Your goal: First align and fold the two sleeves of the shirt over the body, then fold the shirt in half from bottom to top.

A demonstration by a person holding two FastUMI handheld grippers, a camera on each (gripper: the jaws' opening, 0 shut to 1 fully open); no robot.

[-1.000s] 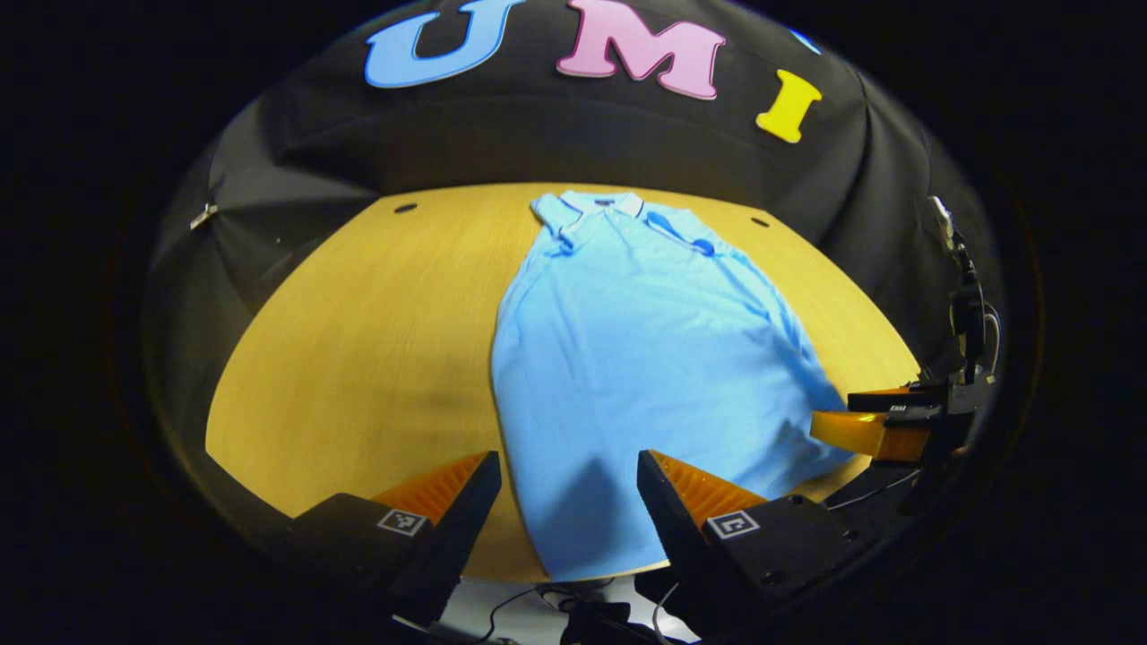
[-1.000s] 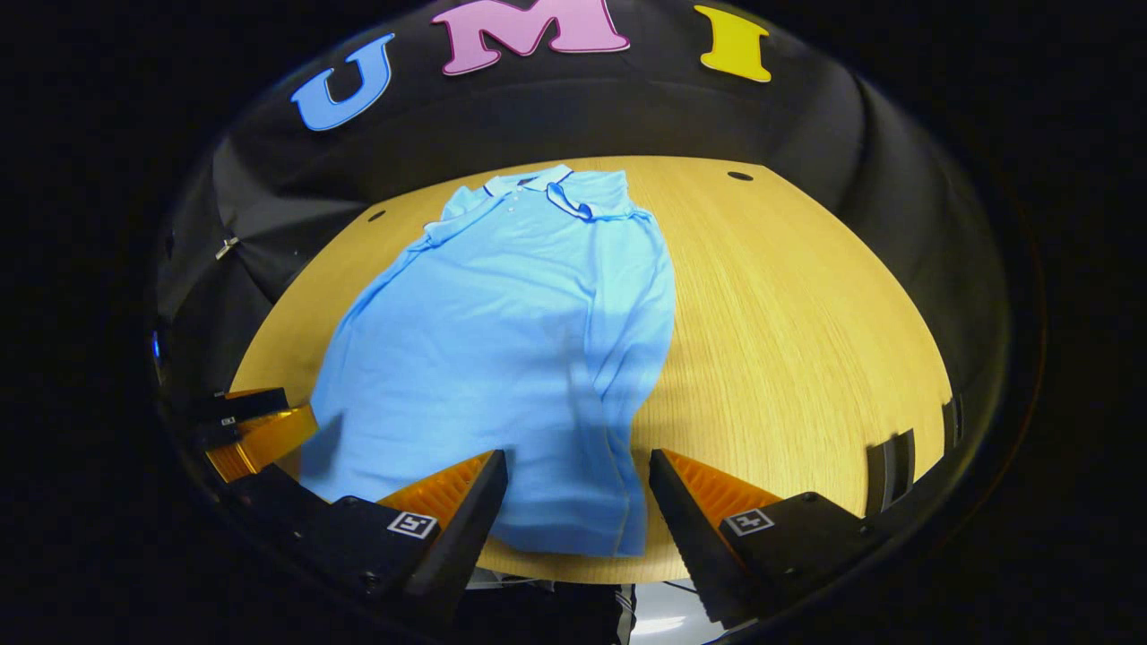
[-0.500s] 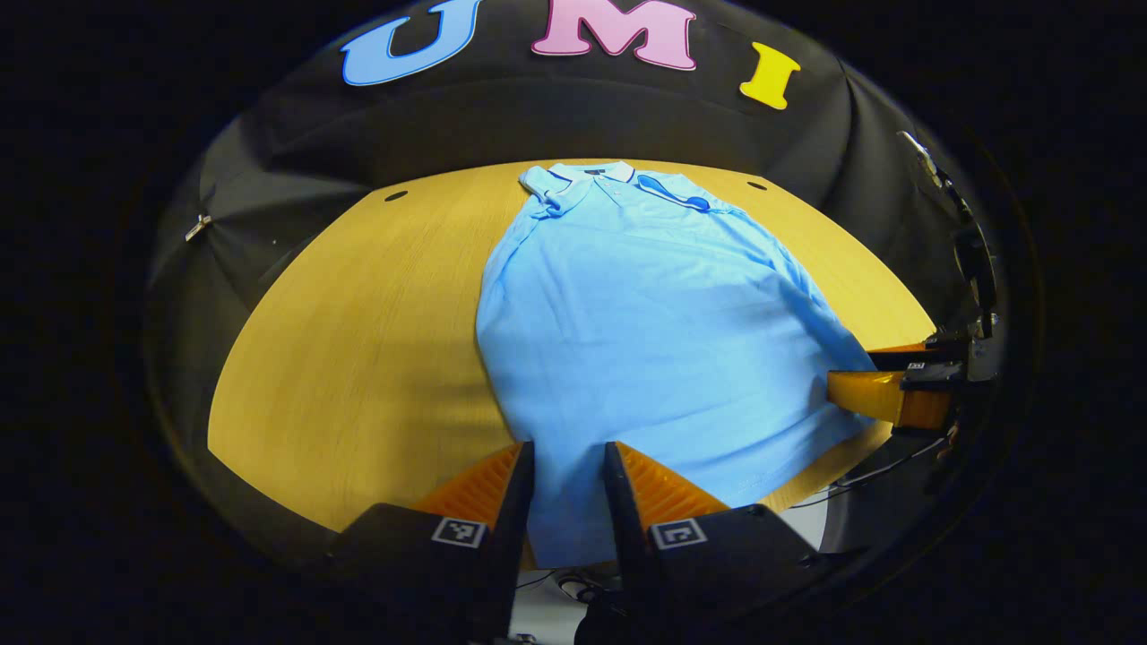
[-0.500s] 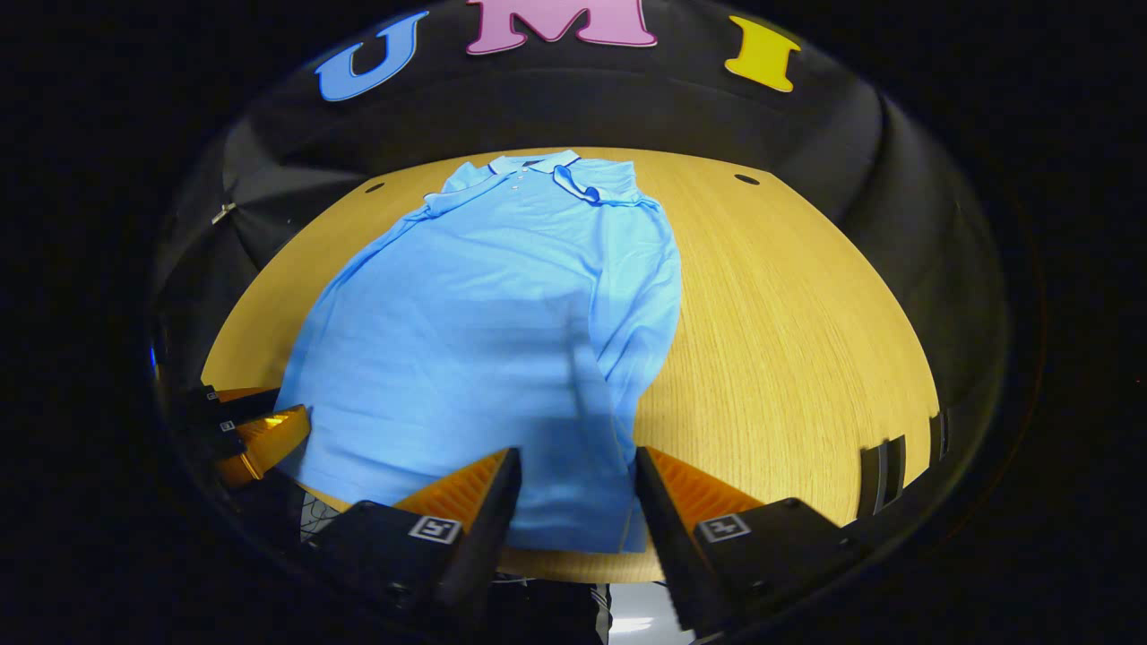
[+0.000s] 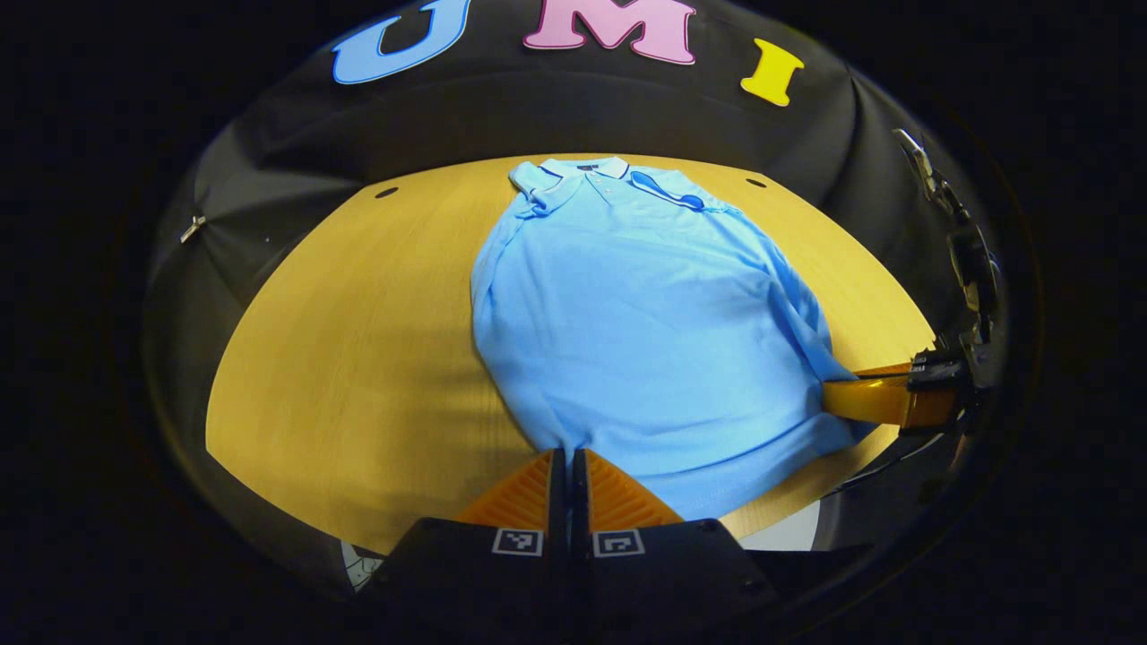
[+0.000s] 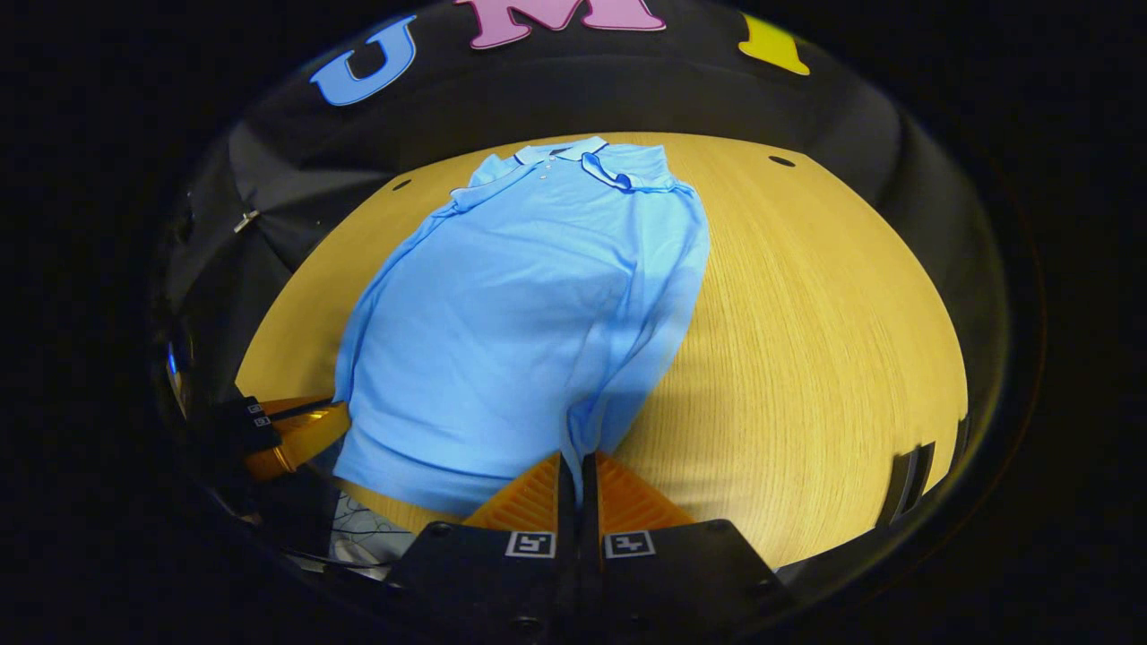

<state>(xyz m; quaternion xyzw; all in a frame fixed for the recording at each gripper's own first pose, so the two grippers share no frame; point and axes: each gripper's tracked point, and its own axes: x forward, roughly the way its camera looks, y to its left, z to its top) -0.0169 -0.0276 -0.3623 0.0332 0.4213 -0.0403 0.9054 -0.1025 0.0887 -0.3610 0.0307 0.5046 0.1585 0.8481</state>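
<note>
A light blue polo shirt (image 5: 641, 313) lies on the wooden table (image 5: 358, 331), collar at the far end, both sleeves folded in over the body. My left gripper (image 5: 569, 461) is shut on the shirt's bottom hem near its left corner. In the right gripper view the shirt (image 6: 529, 305) runs away from me, and my right gripper (image 6: 575, 466) is shut on the hem at the right corner, the cloth pinched between its fingers. The right gripper (image 5: 874, 399) also shows at the shirt's right corner in the left gripper view, and the left gripper (image 6: 291, 430) at the left edge of the right gripper view.
The wooden table (image 6: 806, 340) has bare surface on both sides of the shirt and small dark holes (image 5: 386, 192) near its far corners. Black cloth walls close the booth behind. Cables (image 6: 358, 524) hang below the table's near edge.
Both grippers went from open around the hem to shut on it. The hem has lifted slightly and drawn forward off the table's near edge.
</note>
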